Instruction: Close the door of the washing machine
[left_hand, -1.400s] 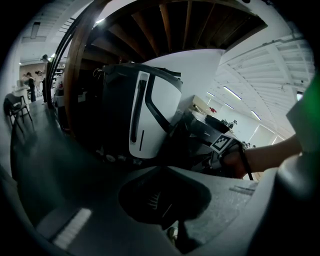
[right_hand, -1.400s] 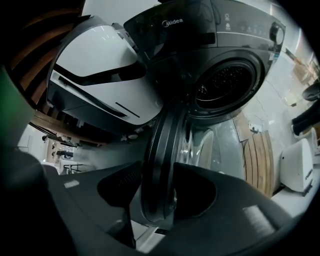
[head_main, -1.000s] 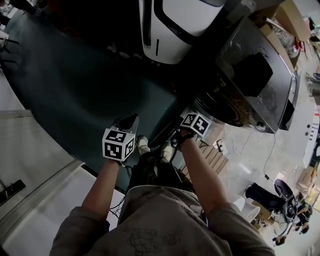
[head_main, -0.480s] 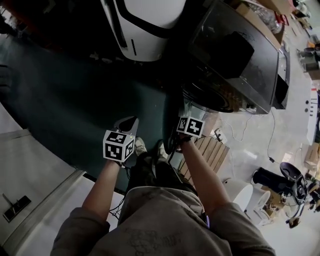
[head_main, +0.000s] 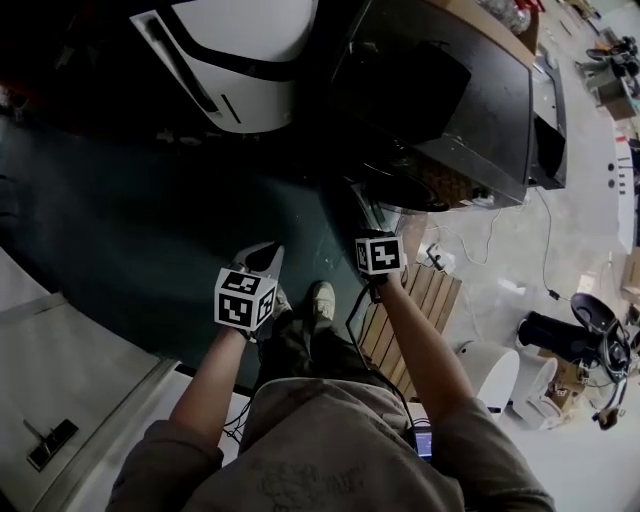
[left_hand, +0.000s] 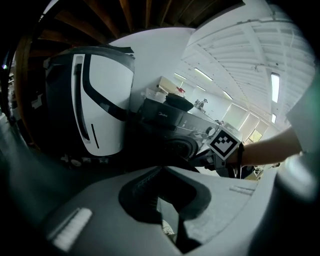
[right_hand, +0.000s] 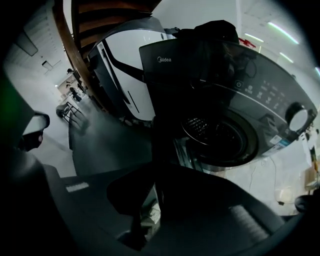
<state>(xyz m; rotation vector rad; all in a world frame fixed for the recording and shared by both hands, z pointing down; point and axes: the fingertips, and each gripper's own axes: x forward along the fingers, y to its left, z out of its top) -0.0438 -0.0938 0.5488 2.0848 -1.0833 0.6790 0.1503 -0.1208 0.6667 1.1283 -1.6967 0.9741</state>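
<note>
The black front-loading washing machine (head_main: 450, 100) stands at the upper right with its round drum opening (right_hand: 225, 135) uncovered. Its door (right_hand: 186, 152) hangs open, swung out to the left of the drum and seen edge-on. My right gripper (right_hand: 145, 215) is just in front of the door's edge, its marker cube (head_main: 379, 253) hiding the jaws in the head view. The jaws are closing to a narrow gap with nothing between them. My left gripper (head_main: 264, 256) hangs over the dark green mat (head_main: 150, 220), left of the door, shut and empty.
A white and black appliance (head_main: 240, 70) stands left of the washer. A wooden pallet (head_main: 410, 310) lies by my right foot. Cables (head_main: 470, 245) trail on the pale floor, with white buckets (head_main: 490, 370) and a dark wheeled stand (head_main: 575, 340) further right.
The washer and white appliance have slid left in the head view. Both grippers moved along with my body, and the right gripper's cube has rolled to show a different face.
</note>
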